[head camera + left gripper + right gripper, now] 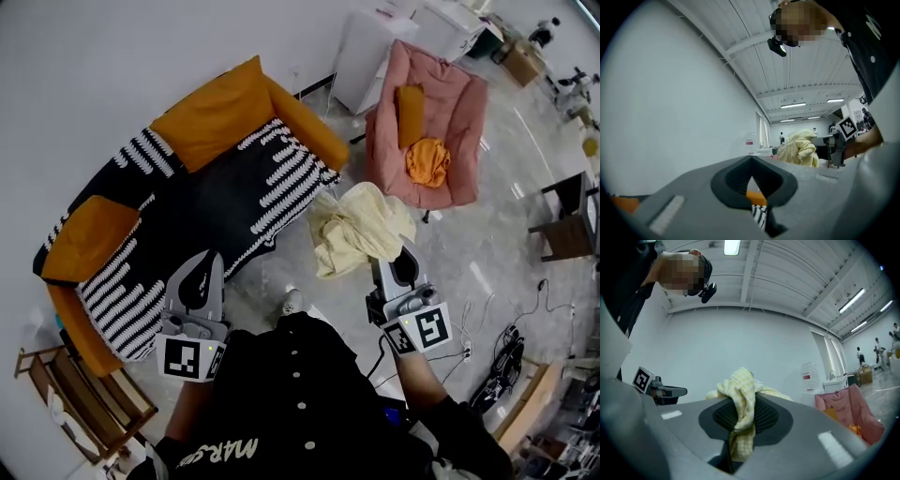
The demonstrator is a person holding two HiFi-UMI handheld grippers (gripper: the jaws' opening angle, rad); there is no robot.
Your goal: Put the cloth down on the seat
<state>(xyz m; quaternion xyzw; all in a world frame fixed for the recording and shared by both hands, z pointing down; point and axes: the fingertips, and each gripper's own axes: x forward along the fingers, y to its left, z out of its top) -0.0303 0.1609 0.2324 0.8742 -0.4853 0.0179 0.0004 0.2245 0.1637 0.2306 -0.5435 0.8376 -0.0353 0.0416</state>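
A pale yellow cloth [356, 230] hangs bunched from my right gripper [398, 253], whose jaws are shut on it above the floor between the two seats. In the right gripper view the yellow cloth [740, 413] is pinched between the ribbed pads. My left gripper [204, 274] is held near the front edge of the orange sofa [216, 122], which wears a black-and-white striped throw [197, 220]; its jaws are shut with nothing in them. The left gripper view shows the cloth [799, 149] off to the right.
A pink armchair [450, 131] with an orange cushion and an orange cloth [427, 161] stands behind the right gripper. White cabinets [366, 56] line the wall. A wooden stool [80, 394] sits at the lower left, a dark chair [567, 220] and cables [502, 361] at the right.
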